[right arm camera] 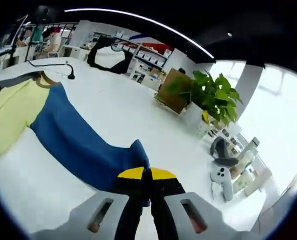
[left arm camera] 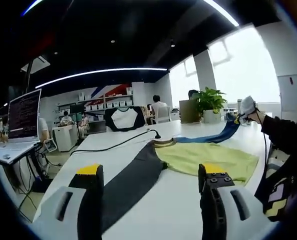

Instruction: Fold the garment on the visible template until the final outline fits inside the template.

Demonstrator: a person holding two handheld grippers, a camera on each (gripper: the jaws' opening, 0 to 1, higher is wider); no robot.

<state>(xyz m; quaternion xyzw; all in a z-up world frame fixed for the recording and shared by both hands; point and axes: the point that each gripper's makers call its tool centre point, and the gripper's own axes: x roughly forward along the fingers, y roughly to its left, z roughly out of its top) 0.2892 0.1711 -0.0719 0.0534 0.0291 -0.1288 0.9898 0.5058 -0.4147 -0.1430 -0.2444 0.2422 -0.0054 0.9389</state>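
A garment lies on the white table (left arm camera: 153, 210). Its body is yellow-green (left arm camera: 208, 157), with a dark grey sleeve (left arm camera: 130, 182) spread toward me and a blue sleeve (left arm camera: 213, 137) drawn out to the far right. My left gripper (left arm camera: 151, 172) hovers open above the grey sleeve, holding nothing. In the left gripper view, a hand holds my right gripper (left arm camera: 246, 107) at the blue sleeve's far end. In the right gripper view, my right gripper (right arm camera: 147, 180) is shut on the cuff of the blue sleeve (right arm camera: 78, 140), and the yellow-green body (right arm camera: 8, 115) lies at the left.
A black cable (left arm camera: 118, 144) runs across the table beyond the collar. A potted plant (right arm camera: 213, 95) and a brown box (right arm camera: 173, 90) stand at the far edge, with white devices (right arm camera: 223, 177) nearby. A monitor (left arm camera: 23, 115) stands at the left. People sit in the background.
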